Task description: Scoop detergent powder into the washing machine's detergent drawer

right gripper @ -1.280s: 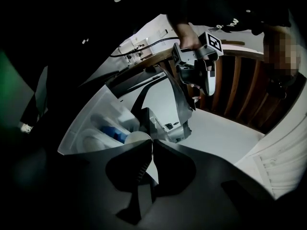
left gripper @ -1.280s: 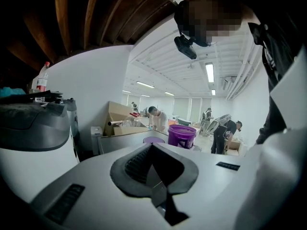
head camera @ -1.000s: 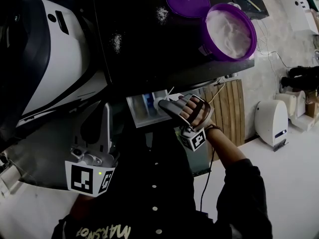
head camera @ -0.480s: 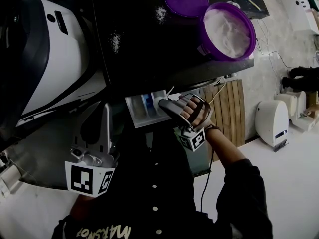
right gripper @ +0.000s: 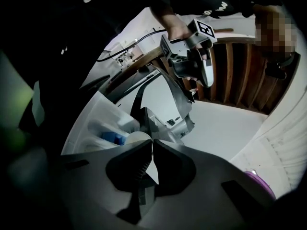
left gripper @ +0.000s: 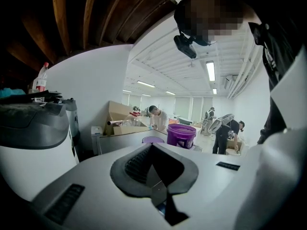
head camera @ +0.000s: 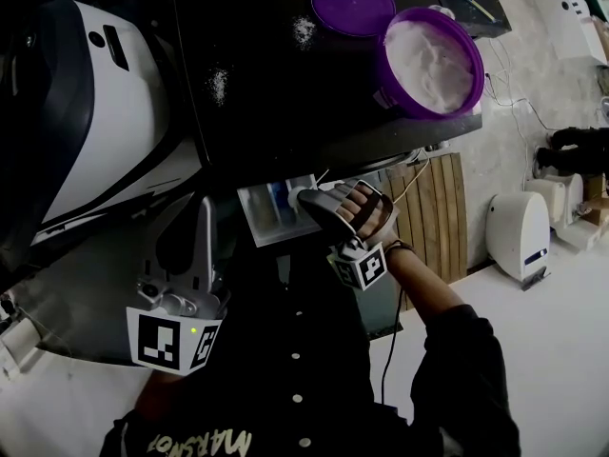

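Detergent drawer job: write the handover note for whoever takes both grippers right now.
Left gripper: shut, empty, off to the left, away from the drawer.
Right gripper: shut on the handle of the small white plastic scoop, whose bowl is over the open white detergent drawer.
Round purple plastic tub, open and nearly full of white powder, stands on the black machine top with its purple lid flat beside it. Some spilled powder lies on the top.
Done: drawer out, tub open, scoop at the drawer.
Left: powder in the drawer can't be seen; check, tip the scoop, put it back, shut the drawer.
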### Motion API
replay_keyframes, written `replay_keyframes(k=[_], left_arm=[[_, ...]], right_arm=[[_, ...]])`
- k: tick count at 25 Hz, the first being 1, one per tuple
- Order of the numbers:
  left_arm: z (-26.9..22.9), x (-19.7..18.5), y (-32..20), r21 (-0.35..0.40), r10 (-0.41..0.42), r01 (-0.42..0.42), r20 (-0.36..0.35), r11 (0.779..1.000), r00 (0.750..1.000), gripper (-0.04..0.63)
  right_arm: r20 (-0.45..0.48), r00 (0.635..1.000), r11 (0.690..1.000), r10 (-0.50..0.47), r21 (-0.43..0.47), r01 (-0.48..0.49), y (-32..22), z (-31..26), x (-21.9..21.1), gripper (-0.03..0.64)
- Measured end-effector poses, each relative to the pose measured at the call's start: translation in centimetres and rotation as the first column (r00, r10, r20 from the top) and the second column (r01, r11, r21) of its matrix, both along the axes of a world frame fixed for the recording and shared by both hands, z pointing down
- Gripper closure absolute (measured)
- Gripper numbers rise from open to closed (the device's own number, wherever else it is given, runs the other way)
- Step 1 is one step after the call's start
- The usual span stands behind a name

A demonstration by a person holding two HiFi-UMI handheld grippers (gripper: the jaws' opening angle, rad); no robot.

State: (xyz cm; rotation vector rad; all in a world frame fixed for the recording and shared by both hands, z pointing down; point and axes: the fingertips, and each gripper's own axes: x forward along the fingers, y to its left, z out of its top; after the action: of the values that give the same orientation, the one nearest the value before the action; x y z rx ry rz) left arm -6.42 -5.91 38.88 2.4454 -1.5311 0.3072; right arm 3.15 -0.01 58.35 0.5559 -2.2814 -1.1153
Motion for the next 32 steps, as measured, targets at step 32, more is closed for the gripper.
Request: replay_keyframes(k=[32], left_arm=[[-7.2, -1.1, -2.0, 0.173, 0.051, -0.03, -0.12, 0.984, 0.991, 0.591]], right_arm=[[-0.429, 0.896, 0.622, 0.112, -0.673, -0.4, -1.6, -5.9, 0.8, 0.581]])
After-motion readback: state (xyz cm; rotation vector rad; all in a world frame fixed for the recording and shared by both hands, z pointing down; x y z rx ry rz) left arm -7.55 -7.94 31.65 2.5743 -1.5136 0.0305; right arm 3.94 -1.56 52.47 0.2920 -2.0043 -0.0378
